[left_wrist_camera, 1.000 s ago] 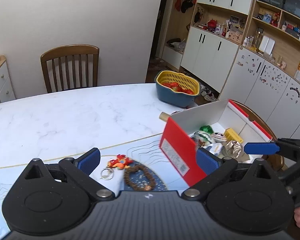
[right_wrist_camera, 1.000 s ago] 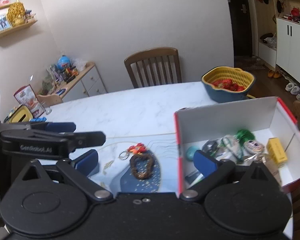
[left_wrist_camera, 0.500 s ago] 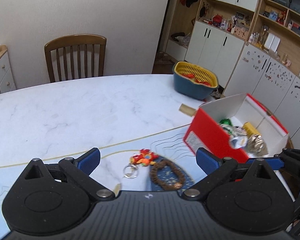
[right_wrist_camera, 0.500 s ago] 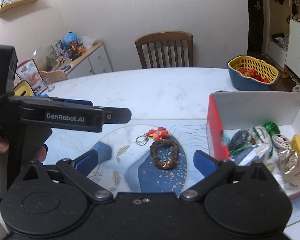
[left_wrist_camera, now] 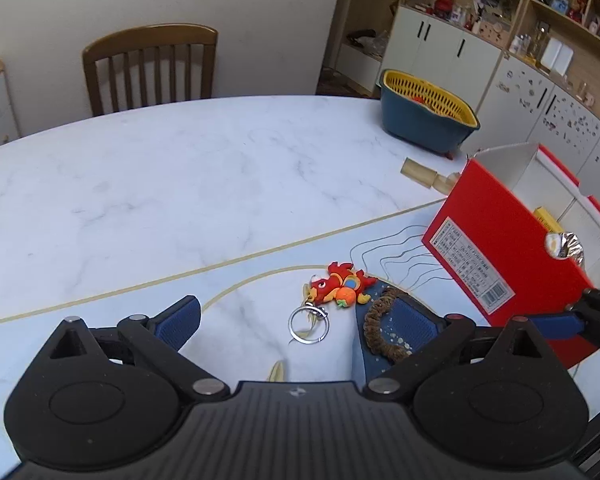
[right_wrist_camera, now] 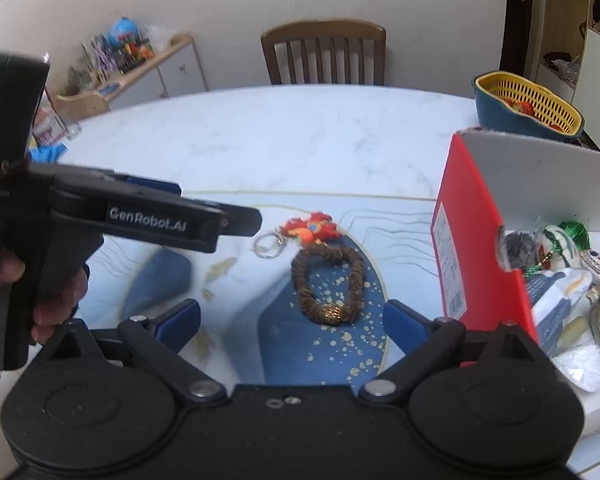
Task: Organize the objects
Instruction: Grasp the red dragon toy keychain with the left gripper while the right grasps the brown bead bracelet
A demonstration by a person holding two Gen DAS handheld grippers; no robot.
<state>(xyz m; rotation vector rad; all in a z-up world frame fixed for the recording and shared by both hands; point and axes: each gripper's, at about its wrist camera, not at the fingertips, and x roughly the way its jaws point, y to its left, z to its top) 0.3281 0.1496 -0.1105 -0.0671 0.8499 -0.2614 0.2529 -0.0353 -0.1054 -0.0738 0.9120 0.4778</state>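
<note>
A red dragon keychain [left_wrist_camera: 342, 286] with a metal ring lies on the table mat, and a brown bead bracelet [left_wrist_camera: 382, 328] sits just right of it. My left gripper [left_wrist_camera: 300, 320] hangs open above them with nothing between its fingers. In the right wrist view the bracelet [right_wrist_camera: 326, 284] lies on the mat just ahead of the gap of my right gripper [right_wrist_camera: 292, 320]. That gripper's wide jaws are closing, and the pads touch nothing. The keychain [right_wrist_camera: 310, 228] lies beyond the bracelet. The left gripper [right_wrist_camera: 140, 216] reaches in from the left. An open red box [left_wrist_camera: 500, 256] stands to the right.
The red box [right_wrist_camera: 466, 240] holds several small items. A yellow-and-blue basket [left_wrist_camera: 428, 116] stands at the table's far right, with a wooden cylinder [left_wrist_camera: 424, 174] lying near it. A wooden chair [left_wrist_camera: 148, 64] is behind the table. Cabinets line the right wall.
Both grippers have sunk toward the table, nearer the keychain and bracelet. The red box has slid to the right edge of both views. The left gripper reaches further into the right wrist view.
</note>
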